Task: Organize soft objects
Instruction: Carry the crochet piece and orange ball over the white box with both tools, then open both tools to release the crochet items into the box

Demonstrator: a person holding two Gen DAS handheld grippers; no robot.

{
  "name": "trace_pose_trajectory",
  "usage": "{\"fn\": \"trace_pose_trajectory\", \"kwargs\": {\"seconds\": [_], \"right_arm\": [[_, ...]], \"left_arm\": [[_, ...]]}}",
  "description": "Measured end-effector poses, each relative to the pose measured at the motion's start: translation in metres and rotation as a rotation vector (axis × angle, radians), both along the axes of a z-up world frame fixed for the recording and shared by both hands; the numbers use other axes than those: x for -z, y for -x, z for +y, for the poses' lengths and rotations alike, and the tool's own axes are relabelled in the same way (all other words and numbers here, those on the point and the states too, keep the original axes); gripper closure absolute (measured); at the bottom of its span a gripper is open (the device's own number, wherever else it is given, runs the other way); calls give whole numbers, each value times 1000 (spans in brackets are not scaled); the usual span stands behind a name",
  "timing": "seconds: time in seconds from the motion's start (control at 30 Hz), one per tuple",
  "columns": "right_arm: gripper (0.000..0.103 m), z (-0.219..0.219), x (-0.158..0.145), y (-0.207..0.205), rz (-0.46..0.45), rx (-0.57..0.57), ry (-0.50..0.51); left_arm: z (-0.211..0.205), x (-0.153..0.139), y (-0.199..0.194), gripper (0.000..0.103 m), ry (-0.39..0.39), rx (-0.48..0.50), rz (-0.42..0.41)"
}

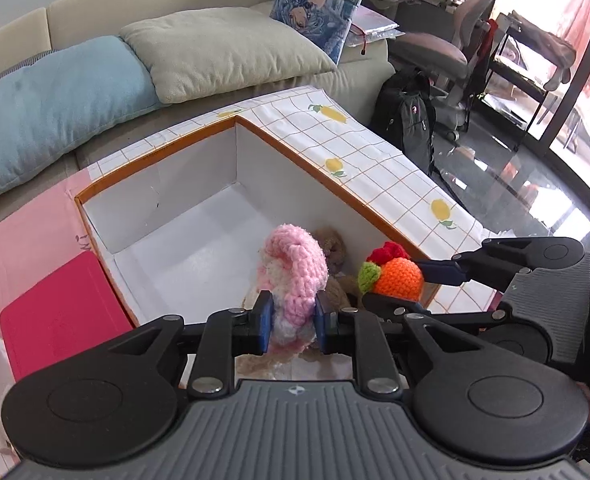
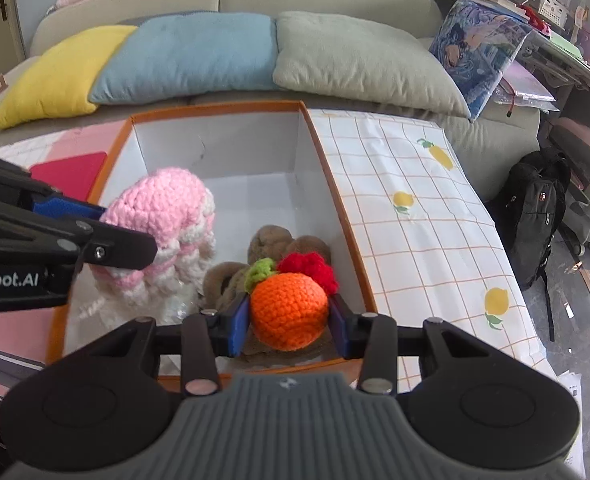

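Yellow cushion shows fully only rightward; left hand-held gripper clamps pink crochet, right hand-held gripper orange.

Lemon-print tablecloth under orange-rimmed box

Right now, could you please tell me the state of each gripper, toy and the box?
Left gripper: shut on the pink toy, held over the box.
Right gripper: shut on the orange toy, held over the box.
Box: open, no lid on it.
Brown toys: lying on the box floor, not held.
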State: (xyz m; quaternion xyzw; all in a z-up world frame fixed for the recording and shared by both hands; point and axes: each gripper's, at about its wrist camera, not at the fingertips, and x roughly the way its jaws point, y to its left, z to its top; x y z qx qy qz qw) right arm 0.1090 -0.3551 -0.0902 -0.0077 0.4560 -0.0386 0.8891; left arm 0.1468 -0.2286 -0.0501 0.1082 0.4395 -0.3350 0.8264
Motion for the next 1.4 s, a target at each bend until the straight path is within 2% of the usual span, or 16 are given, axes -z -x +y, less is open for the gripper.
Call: {"fn": "trace_pose_trajectory", "kwargs": {"seconds": [0.2,0.37,0.67,0.83,0.93,1.0,1.07,1.37,1.4], "right_arm": [[62,-8,13,-8,41,20,11],[62,-13,12,-10,35,29,16],[62,-12,22,-21,62,13,16],[62,-9,26,-26,76,14,28],[60,-9,23,-25,67,15,31],[56,-8,18,-23,55,15,37],[53,-7,13,-20,40,18,41],[51,6,-10,-4,-8,19,43],[45,8,-14,-1,-18,18,40]], "left_arm": [[-14,6,-13,79,7,14,-2],[-24,3,-25,79,25,18,-27],[-33,34,-40,78,-79,18,24],[-28,32,-38,70,-83,13,-4],[-23,24,-35,59,-58,11,-15],[-19,17,-32,46,-32,-2,-29],[-12,9,-27,42,1,-12,-50],[7,-27,-5,38,60,-38,-167],[9,-30,-2,38,64,-43,-173]]}}
